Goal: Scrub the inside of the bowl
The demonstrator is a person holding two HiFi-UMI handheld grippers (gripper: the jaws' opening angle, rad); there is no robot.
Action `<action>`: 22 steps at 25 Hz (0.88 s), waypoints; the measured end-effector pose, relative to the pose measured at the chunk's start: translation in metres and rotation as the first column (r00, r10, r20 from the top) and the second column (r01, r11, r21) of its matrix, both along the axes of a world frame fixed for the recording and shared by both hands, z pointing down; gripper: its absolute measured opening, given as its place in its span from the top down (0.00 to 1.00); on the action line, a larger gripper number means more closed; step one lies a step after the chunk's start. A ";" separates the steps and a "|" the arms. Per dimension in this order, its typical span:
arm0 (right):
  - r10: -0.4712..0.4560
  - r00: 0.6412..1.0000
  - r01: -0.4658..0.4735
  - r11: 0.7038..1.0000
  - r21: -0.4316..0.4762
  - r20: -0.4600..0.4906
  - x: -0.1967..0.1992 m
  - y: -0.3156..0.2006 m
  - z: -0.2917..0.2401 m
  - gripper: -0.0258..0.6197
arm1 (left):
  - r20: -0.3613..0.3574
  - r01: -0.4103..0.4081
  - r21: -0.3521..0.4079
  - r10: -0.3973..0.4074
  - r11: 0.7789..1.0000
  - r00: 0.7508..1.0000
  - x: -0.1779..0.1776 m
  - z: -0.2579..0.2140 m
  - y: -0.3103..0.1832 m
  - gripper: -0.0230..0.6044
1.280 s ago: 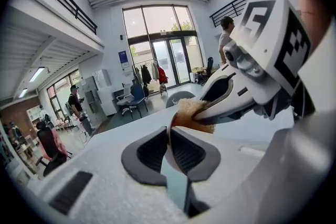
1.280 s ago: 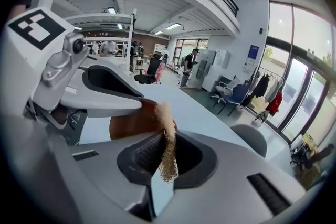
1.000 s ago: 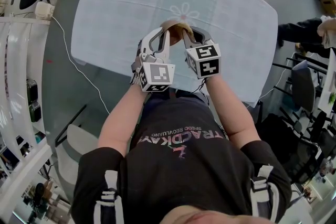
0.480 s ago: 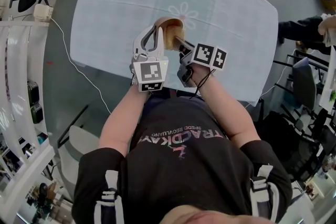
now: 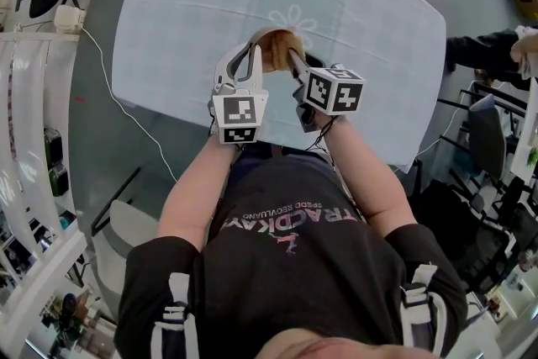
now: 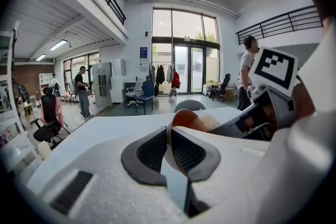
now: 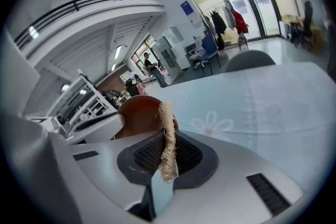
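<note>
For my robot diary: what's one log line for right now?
left tool: shut on bowl rim | right tool: shut on scrubber | scrubber: inside bowl | bowl: tilted

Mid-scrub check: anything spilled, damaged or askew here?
Nothing stands out. The left gripper holds the bowl tipped by its rim, the right gripper pinches the scrubber at its mouth; no spill on the tablecloth.
</note>
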State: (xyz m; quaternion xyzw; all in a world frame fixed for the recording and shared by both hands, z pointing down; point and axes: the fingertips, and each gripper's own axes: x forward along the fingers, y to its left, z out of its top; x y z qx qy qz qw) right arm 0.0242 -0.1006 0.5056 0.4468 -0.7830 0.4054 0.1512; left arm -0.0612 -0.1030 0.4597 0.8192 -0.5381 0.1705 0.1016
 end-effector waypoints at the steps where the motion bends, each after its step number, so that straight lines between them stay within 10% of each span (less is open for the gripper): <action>1: -0.033 0.998 0.035 0.999 0.039 -0.045 0.000 -0.002 -0.004 0.91 | -0.015 0.003 -0.017 -0.004 1.000 1.000 0.000 0.003 0.001 0.90; 8: -0.240 0.886 0.342 0.916 0.209 -0.397 -0.022 -0.004 -0.025 0.91 | -0.298 0.060 -0.228 -0.128 0.972 0.946 0.001 0.023 0.001 0.91; 14: -0.398 0.724 0.583 0.789 0.192 -0.563 -0.041 0.009 -0.022 0.91 | -0.331 0.039 -0.244 -0.121 0.969 0.936 0.004 0.025 0.003 0.91; 22: -0.531 0.398 0.872 0.473 0.129 -0.748 -0.062 0.039 -0.009 0.91 | -0.349 0.009 -0.227 -0.090 0.974 0.933 0.010 0.015 0.004 0.91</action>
